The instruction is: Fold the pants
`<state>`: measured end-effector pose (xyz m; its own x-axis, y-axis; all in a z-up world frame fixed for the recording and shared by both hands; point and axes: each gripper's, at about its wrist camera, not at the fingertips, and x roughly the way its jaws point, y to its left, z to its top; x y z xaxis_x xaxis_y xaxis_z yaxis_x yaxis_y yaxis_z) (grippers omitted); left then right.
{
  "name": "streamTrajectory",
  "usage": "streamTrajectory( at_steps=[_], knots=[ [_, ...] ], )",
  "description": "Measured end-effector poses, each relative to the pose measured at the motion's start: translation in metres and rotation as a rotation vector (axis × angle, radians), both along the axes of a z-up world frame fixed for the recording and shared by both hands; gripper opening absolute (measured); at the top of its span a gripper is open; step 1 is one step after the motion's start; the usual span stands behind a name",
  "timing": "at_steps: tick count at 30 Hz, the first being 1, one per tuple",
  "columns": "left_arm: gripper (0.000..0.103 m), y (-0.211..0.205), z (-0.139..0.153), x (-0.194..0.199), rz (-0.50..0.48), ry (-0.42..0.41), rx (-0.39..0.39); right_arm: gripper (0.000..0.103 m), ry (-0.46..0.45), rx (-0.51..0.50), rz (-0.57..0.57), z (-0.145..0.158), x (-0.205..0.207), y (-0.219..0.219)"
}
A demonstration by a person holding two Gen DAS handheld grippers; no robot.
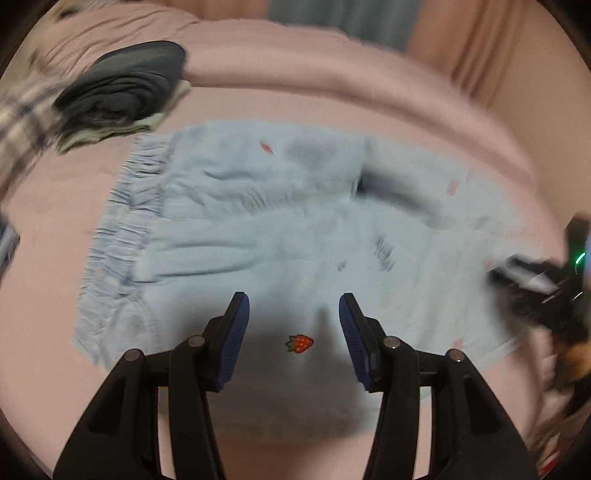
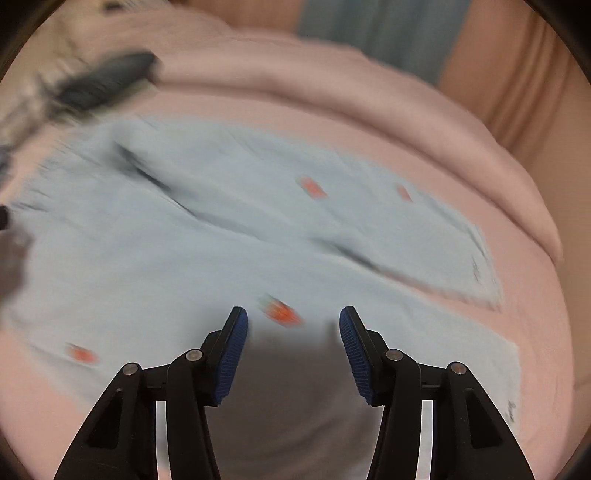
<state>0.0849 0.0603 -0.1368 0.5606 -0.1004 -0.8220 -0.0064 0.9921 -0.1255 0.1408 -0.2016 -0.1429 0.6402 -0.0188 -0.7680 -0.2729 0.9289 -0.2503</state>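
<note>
Light blue pants [image 1: 266,229] with small strawberry prints lie spread on a pink bed. Their gathered elastic waistband [image 1: 122,236] is at the left and the legs run to the right. My left gripper [image 1: 293,314] is open and empty, hovering just above the near edge of the pants by a strawberry print [image 1: 300,343]. In the right wrist view the pants [image 2: 221,229] fill the middle, with the leg ends [image 2: 484,266] at the right. My right gripper [image 2: 293,326] is open and empty above the near leg. It also shows at the right edge of the left wrist view [image 1: 535,284], blurred.
A pile of dark grey folded clothes [image 1: 125,88] sits at the back left of the bed, with plaid fabric [image 1: 22,122] beside it. A pink duvet roll [image 1: 332,88] runs along the back. Peach and blue curtains [image 2: 369,29] hang behind.
</note>
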Motion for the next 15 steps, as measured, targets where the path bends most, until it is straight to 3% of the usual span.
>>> streamTrajectory(
  at_steps=[1,2,3,7,9,10,13,15],
  knots=[
    [0.05,-0.005,-0.014,0.002,-0.023,0.062,0.023,0.053,0.041,-0.022,-0.034,-0.012,-0.001,-0.009],
    [0.052,-0.007,-0.028,-0.004,-0.052,0.097,0.035,0.053,0.058,0.05,-0.039,-0.017,-0.012,-0.023],
    [0.056,-0.007,-0.027,-0.018,-0.081,0.017,0.056,0.053,0.078,0.093,-0.052,-0.018,-0.02,-0.032],
    [0.061,0.003,-0.024,-0.043,-0.202,0.024,0.059,0.056,0.189,0.131,-0.007,-0.018,-0.054,-0.052],
    [0.061,0.019,-0.013,-0.038,-0.207,0.036,-0.004,0.056,0.243,0.145,0.023,-0.011,-0.05,-0.058],
    [0.061,0.024,-0.006,-0.03,-0.188,0.017,0.0,0.056,0.25,0.161,0.038,-0.004,-0.044,-0.057],
    [0.065,0.031,0.021,0.008,-0.134,-0.074,0.076,0.056,0.141,0.218,0.117,0.028,-0.009,-0.042],
    [0.066,0.044,0.032,0.05,-0.121,-0.098,0.084,0.056,0.069,0.226,0.172,0.045,0.026,-0.026]
  ],
)
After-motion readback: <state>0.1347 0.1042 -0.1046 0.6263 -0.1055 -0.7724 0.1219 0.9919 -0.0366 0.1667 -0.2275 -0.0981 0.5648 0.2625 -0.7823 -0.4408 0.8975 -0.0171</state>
